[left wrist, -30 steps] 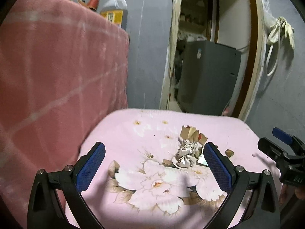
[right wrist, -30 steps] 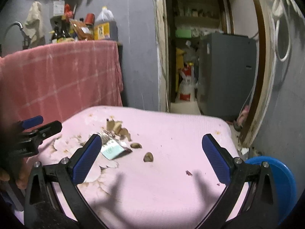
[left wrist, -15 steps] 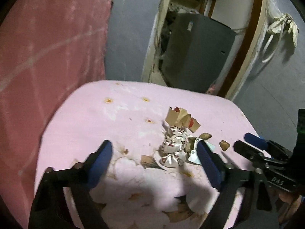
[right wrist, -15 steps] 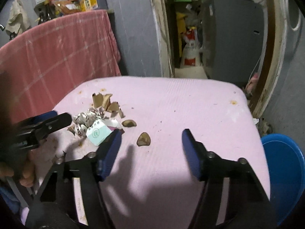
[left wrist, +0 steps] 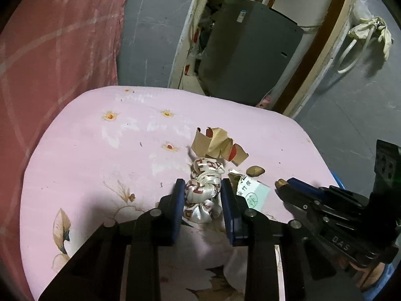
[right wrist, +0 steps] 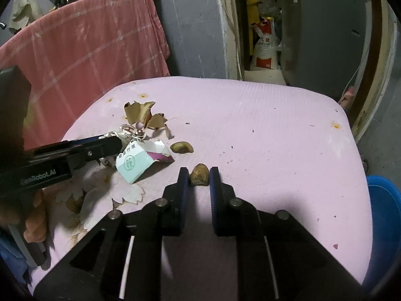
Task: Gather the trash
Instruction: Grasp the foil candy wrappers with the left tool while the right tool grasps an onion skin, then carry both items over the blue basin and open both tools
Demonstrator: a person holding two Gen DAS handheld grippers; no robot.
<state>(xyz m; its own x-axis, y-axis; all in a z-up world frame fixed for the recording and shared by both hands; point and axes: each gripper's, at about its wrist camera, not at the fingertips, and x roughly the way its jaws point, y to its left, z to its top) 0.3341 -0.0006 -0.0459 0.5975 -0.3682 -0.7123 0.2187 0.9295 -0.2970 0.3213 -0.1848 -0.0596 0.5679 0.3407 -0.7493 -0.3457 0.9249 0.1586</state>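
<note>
Trash lies on a pink flowered table cover. My left gripper is shut on a crumpled white-and-red wrapper. Beyond it lie torn brown paper, a white-and-green carton scrap and a brown shell piece. My right gripper is shut on a second brown shell piece. In the right wrist view the carton scrap, the other shell piece and the brown paper lie to the left, by the left gripper's fingers.
A blue bin stands on the floor past the table's right edge. A pink checked cloth hangs behind on the left. A grey appliance stands in the doorway behind the table.
Both grippers moved down and forward to the table and closed: the left on the crumpled wrapper, the right on the brown shell piece.
</note>
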